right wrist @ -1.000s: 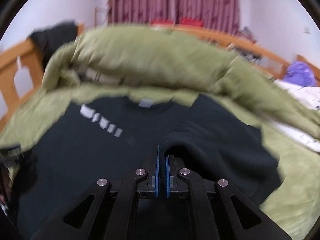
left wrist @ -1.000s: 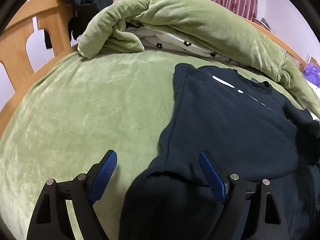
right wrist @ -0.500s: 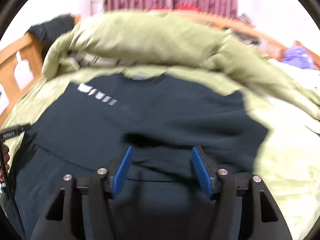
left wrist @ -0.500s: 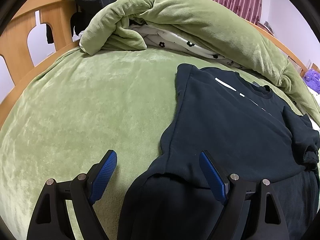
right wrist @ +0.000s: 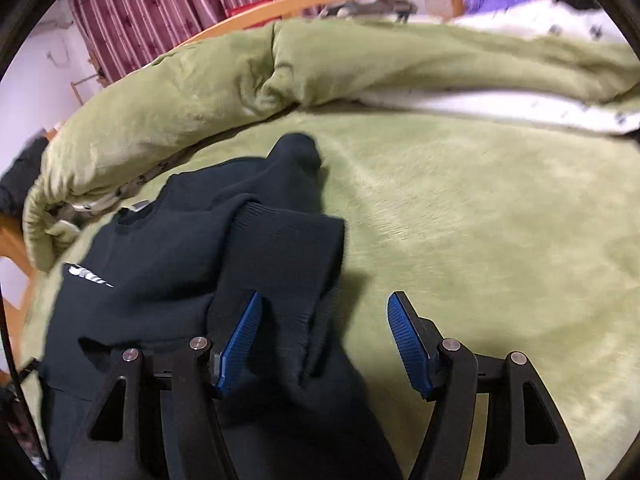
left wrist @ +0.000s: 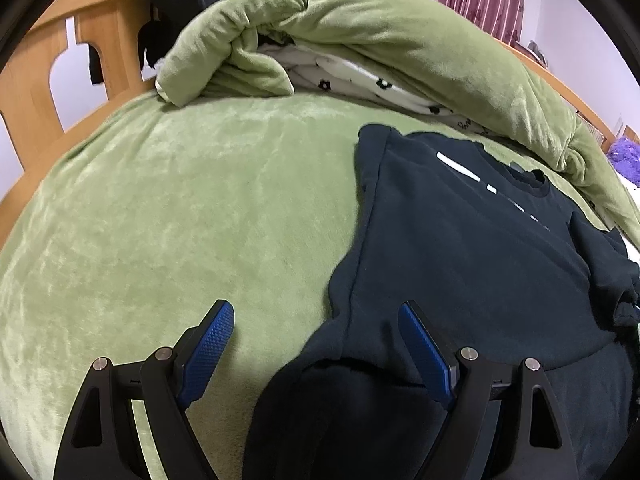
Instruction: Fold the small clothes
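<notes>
A dark navy sweatshirt (left wrist: 460, 248) with a white chest print lies on the green bed cover (left wrist: 180, 220). Its lower part is folded up across the body near my left gripper. My left gripper (left wrist: 316, 320) is open and empty, over the garment's left edge. In the right wrist view the sweatshirt (right wrist: 168, 248) has its right sleeve (right wrist: 288, 252) folded in over the body, ribbed cuff uppermost. My right gripper (right wrist: 324, 316) is open and empty, just above the sleeve's right edge.
A rolled green quilt (left wrist: 380, 40) with white flowered lining lies along the far side of the bed. A wooden bed frame (left wrist: 36, 92) with dark clothes hung on it stands at the left. Bare green cover (right wrist: 500, 240) spreads right of the sweatshirt.
My right gripper was shut on the right sleeve, carried it in over the body, then opened and let it go. It has since swung right. My left gripper stayed open in place.
</notes>
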Tool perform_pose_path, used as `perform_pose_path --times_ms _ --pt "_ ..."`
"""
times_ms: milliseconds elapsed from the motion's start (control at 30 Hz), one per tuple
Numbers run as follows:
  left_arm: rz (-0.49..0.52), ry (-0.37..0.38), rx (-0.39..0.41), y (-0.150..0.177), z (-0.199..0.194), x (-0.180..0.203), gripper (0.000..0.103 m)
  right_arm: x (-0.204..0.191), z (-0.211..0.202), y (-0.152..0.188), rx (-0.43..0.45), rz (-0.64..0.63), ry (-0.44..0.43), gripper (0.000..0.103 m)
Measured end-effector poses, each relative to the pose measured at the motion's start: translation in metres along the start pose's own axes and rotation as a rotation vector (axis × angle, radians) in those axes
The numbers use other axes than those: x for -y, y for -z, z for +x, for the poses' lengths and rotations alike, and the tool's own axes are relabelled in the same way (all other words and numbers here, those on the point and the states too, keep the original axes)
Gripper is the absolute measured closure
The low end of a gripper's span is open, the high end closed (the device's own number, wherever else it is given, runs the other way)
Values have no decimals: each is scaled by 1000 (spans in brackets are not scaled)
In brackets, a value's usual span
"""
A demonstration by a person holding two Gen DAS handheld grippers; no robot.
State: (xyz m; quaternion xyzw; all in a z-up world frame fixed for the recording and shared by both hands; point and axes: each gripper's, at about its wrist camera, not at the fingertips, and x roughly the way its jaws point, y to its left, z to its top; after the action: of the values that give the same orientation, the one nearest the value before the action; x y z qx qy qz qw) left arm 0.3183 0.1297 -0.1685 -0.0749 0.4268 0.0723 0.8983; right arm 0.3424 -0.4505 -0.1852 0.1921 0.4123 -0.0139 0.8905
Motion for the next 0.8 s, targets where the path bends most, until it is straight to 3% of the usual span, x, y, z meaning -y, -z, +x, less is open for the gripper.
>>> perform_pose_path --times_ms 67,133,167,200,400,600,800 --pt "-8 36 -32 3 8 1 20 4 9 0 -3 37 -30 41" --pt "-1 61 -54 7 12 7 21 3 9 -1 11 50 -65 73" --pt "11 59 -51 9 11 11 21 -2 2 -1 49 22 -37 78" --pt "27 59 -45 10 9 15 21 -8 -1 -2 69 0 -28 97" --pt "132 52 11 12 -12 36 21 -54 -53 -15 182 -100 -60 101" --pt "81 93 29 3 -32 22 21 -140 -91 -24 213 -193 -129 102" --pt "20 112 55 -4 -48 -6 21 -240 -93 -12 185 -263 -239 102"
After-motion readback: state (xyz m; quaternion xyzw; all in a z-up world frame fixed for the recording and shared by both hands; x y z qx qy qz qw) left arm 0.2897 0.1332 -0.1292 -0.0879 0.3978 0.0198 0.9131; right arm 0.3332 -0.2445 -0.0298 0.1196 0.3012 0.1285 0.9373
